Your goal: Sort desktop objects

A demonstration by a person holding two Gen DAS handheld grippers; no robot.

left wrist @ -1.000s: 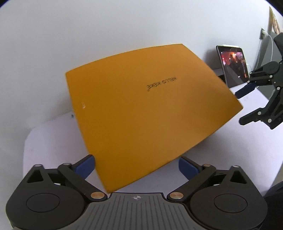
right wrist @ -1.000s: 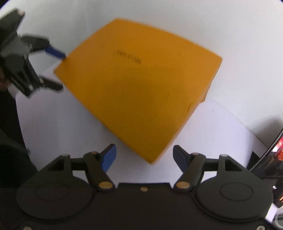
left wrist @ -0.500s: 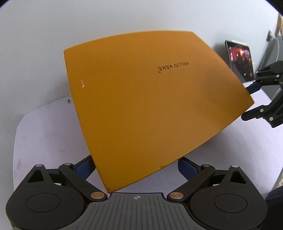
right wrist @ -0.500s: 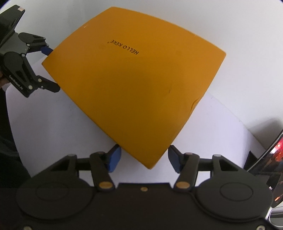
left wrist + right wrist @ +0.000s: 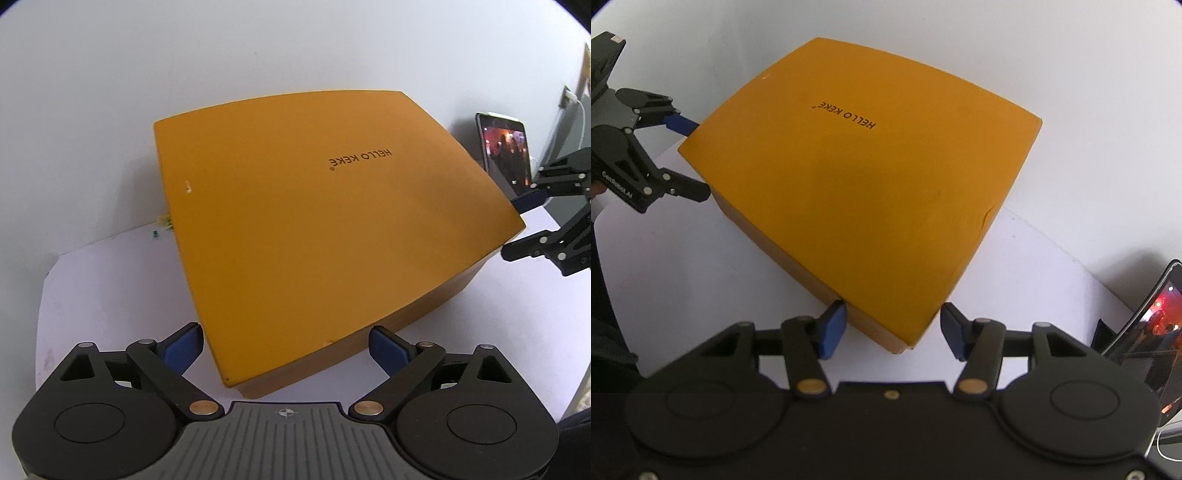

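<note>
An orange box [image 5: 325, 229] with its lid on, printed "HELLO KEKE", rests flat on a white desk [image 5: 110, 280] against a pale wall, its lid seated over a slightly paler base; one near corner of the box sits between the spread fingers of the left gripper [image 5: 286, 349], and the opposite near corner sits between the fingers of the right gripper [image 5: 892, 328]; both pairs of tongs are released, with the blue pads apart and nothing clamped, though the right gripper's left pad [image 5: 831, 328] appears to touch or almost touch the box's side wall; the likely trouble from here is a lopsided hold, because each gripper meets the box at a corner rather than a flat side, so closing could let the pads slide off the angled edges, or catch only the lid and lift it free of the base; a nudge from either side could also push the box along the desk toward the wall; the left wrist view shows a propped phone [image 5: 504, 151] with a lit screen beyond the right gripper, a cable and socket on the wall past it, and a few small specks near the box's far left corner; the right wrist view instead shows a crease on the lid near its right edge, and only a sliver of the phone at its own right margin.
</note>
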